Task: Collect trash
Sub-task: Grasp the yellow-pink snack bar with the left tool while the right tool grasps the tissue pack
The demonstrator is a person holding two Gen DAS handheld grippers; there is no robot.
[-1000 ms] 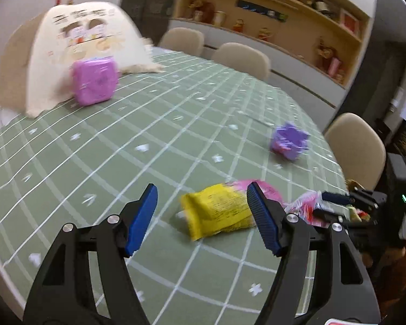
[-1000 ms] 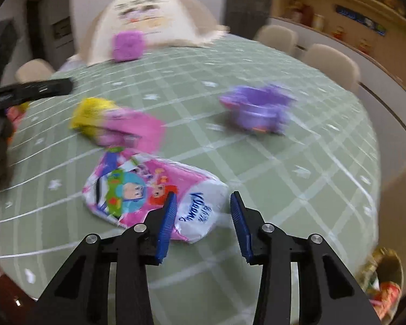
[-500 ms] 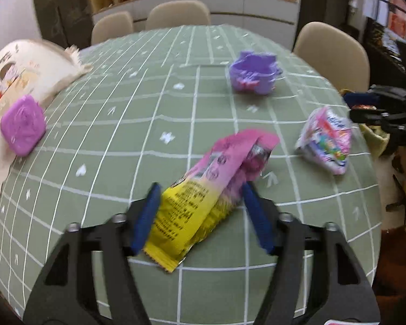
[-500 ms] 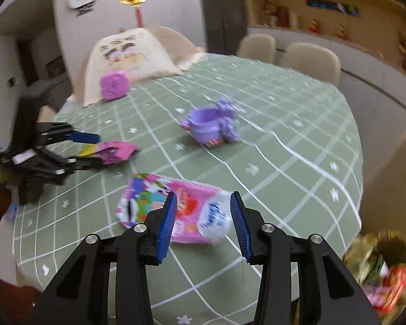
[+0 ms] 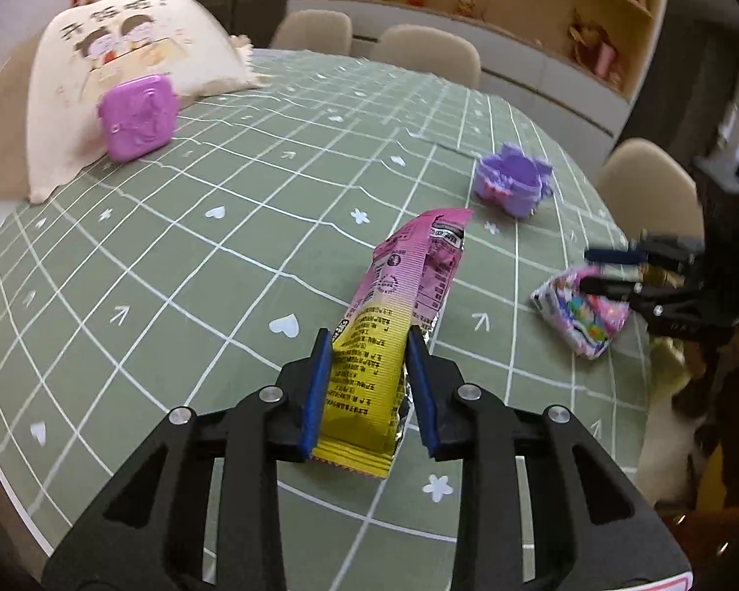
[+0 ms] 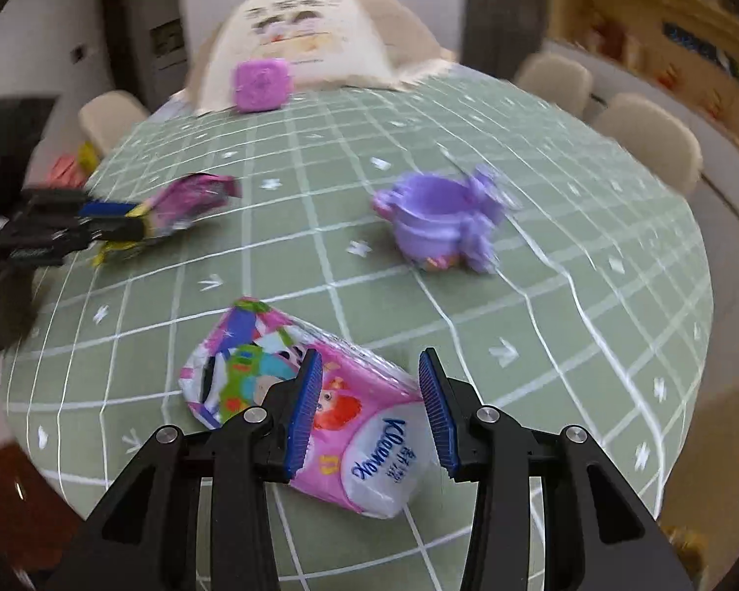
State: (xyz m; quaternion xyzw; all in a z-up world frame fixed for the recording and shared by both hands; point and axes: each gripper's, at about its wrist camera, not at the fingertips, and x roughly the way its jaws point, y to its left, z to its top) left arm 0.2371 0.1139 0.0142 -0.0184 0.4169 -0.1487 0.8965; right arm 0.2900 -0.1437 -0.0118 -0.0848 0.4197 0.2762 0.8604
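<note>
Trash is in both claws: the left gripper [image 5: 369,389] has just been closing its blue jaws on the yellow end of a long yellow-and-pink crinkly snack wrapper [image 5: 399,320], and both pads now press on its sides, so it is gripping it. The pink end of the wrapper points to 1 o'clock, out over the round table with a green cloth marked in white squares [image 5: 221,256]. At 2 o'clock from this claw sits a small purple plastic cup-shaped toy [image 5: 512,186], apart from the wrapper. Far off at 11 o'clock a pink square plastic box [image 5: 138,117] leans on a cream cloth cushion with a cartoon drawing [image 5: 123,49]. The right gripper [image 6: 367,413] has its jaws on both sides of a pink soft plastic tissue pack with cartoon pictures [image 6: 300,404]; the left pad touches the pack, but I cannot tell if the right pad touches it, so I cannot tell if it is gripping. The pack lies flat on the green cloth near the table's close edge. Beige padded chairs [image 5: 426,51] stand around the far side of the table.
</note>
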